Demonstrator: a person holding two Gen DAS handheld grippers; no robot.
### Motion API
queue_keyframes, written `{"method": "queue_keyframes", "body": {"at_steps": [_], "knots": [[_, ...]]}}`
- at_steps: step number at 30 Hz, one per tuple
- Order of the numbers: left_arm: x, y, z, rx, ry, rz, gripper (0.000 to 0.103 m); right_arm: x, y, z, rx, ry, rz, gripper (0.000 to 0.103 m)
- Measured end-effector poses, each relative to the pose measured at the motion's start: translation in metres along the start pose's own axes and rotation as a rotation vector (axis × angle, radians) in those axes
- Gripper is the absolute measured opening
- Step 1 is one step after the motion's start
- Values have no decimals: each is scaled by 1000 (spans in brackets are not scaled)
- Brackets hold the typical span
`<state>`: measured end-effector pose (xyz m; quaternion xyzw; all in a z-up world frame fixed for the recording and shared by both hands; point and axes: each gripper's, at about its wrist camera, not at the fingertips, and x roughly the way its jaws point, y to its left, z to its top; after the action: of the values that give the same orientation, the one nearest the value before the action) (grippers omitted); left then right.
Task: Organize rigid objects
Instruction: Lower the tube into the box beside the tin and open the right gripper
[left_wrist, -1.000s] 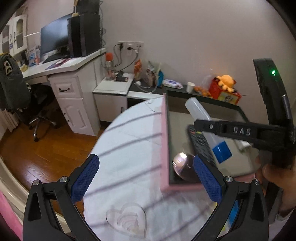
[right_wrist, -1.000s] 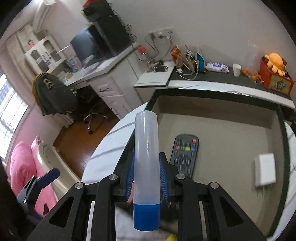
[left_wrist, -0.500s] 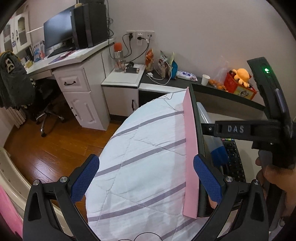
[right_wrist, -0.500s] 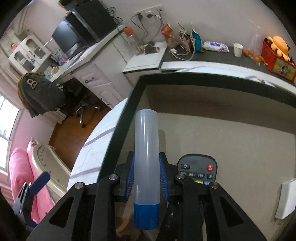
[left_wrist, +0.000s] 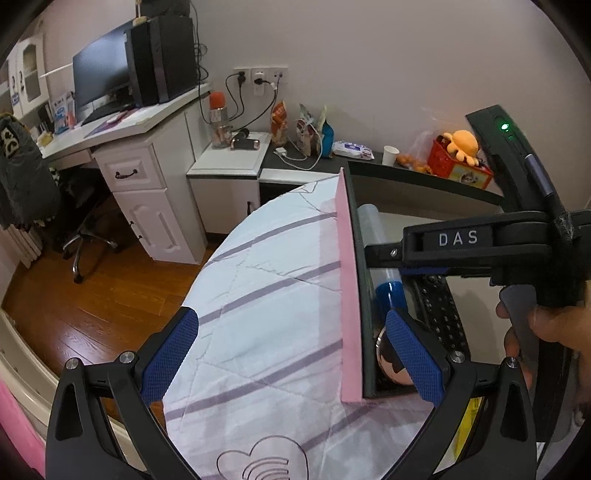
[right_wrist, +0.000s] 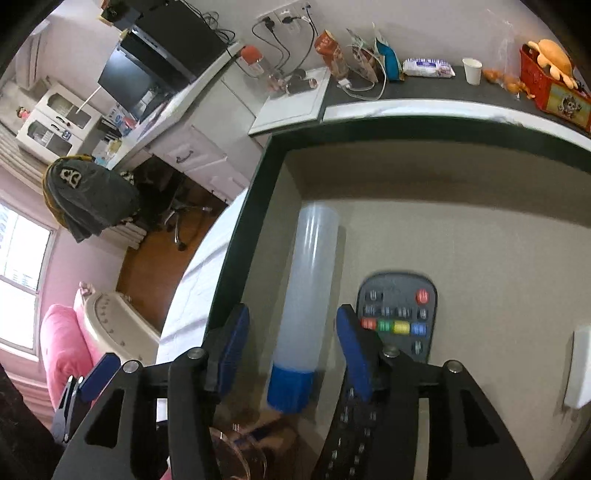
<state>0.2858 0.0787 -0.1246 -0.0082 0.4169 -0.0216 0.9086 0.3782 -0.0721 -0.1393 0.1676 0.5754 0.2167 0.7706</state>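
A translucent bottle with a blue cap (right_wrist: 314, 280) lies on the beige floor of a box with a dark rim (right_wrist: 240, 236), close to its left wall. My right gripper (right_wrist: 293, 332) straddles the bottle. Its jaws are opening and both blue pads (right_wrist: 232, 339) stand clear of the bottle. A black remote (right_wrist: 397, 317) lies just right of the bottle. In the left wrist view the bottle (left_wrist: 386, 291) and remote (left_wrist: 436, 306) show behind the box's pink outer wall (left_wrist: 347, 295). My left gripper (left_wrist: 290, 325) is open with nothing held, astride that wall.
A round rose-gold object (left_wrist: 391, 365) rests in the box's near corner and a small white box (right_wrist: 581, 369) at its right. The box sits on a striped white sheet (left_wrist: 266, 295). A hand (left_wrist: 546, 332) holds the right tool. A desk, chair and cluttered shelf stand beyond.
The right gripper has sunk into the box with the bottle and let it go, its jaws coming apart. The left view now sees the box's pink wall edge-on.
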Motion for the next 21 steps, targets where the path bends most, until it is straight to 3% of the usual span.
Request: {"method": "queue_keyframes", "body": {"at_steps": [14, 21], "knots": [[-17, -7, -11, 6, 0, 28, 103, 4, -11, -3, 59, -5, 160, 51], [-18, -12, -11, 13, 5, 37, 103, 8, -29, -6, 159, 2, 307, 51]]}}
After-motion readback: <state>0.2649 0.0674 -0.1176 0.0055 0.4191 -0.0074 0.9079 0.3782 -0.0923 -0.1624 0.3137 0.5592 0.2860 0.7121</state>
